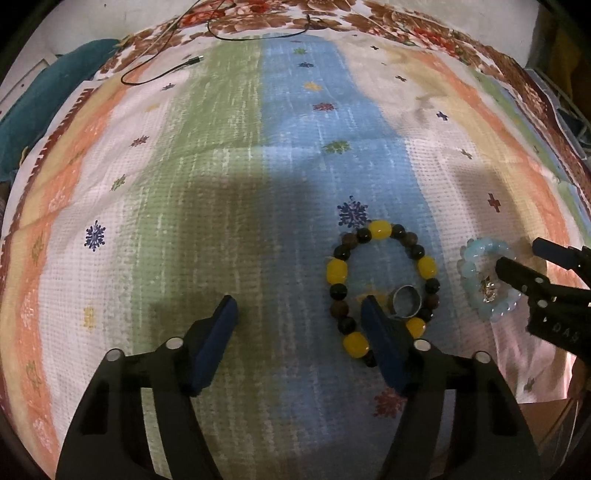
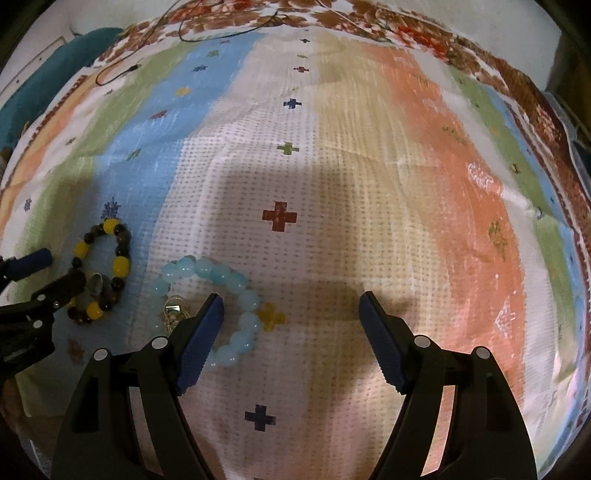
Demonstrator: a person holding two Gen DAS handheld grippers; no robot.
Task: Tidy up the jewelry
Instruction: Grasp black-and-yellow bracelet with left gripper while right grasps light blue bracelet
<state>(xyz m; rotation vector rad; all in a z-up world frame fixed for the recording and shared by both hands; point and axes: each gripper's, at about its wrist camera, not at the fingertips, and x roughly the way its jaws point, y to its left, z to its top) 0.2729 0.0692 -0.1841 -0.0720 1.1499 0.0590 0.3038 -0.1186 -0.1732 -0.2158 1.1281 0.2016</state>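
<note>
A yellow-and-dark bead bracelet [image 1: 341, 258] lies on the striped cloth, with a silver ring [image 1: 406, 301] inside its loop. My left gripper [image 1: 299, 304] is open, its right finger over the bracelet's lower edge beside the ring. A pale blue bead bracelet [image 2: 236, 280] lies to the right, with a small gold-and-silver piece [image 2: 173, 308] inside it. My right gripper [image 2: 290, 301] is open; its left finger rests over the blue bracelet's inner side. The blue bracelet [image 1: 476, 254] and right gripper [image 1: 517, 256] also show in the left wrist view, the left gripper [image 2: 61, 267] in the right.
The cloth [image 1: 221, 166] has green, blue, white and orange stripes over a floral sheet [image 1: 406, 22]. A black cable [image 1: 159, 70] lies at the far left. A teal fabric [image 1: 40, 96] sits off the left edge.
</note>
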